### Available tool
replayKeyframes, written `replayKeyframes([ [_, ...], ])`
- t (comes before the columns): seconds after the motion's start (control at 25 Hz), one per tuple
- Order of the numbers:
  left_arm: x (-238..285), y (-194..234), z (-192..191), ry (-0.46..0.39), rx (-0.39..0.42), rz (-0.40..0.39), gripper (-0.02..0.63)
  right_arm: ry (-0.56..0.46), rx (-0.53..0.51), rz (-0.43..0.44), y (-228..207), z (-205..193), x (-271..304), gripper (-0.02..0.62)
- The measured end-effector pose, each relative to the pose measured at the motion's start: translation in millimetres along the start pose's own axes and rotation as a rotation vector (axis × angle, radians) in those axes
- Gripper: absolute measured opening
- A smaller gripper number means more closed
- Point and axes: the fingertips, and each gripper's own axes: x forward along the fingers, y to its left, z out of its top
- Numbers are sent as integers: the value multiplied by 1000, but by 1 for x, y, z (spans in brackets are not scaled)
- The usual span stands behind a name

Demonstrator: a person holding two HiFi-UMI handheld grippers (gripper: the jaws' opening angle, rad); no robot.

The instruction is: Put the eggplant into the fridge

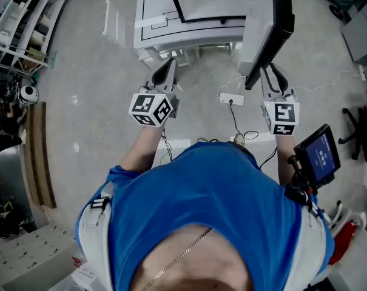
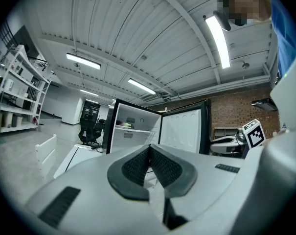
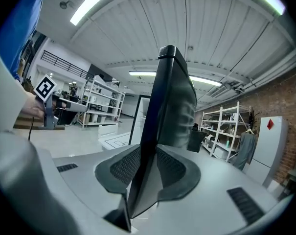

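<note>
Workshop: fridge door [image 3: 170, 97] between right jaws.

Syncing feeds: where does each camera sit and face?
Head view: on the person's head, looking steeply down; blue shirt, left gripper and right gripper show.
Left gripper view: rides that gripper, faces the open fridge; own shut jaws show.
Right gripper view: rides that gripper; jaws clamp the fridge door.
Shared: all see that door.
</note>
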Motion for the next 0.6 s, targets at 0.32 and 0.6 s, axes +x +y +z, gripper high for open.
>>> replayKeyframes([
  [0.32, -34, 42, 6, -27, -7, 44, 8, -28, -35, 76, 56, 26, 48, 109],
  [0.6, -45, 69, 8, -33, -18, 94, 8, -65, -63, 142, 81, 52, 89, 109],
])
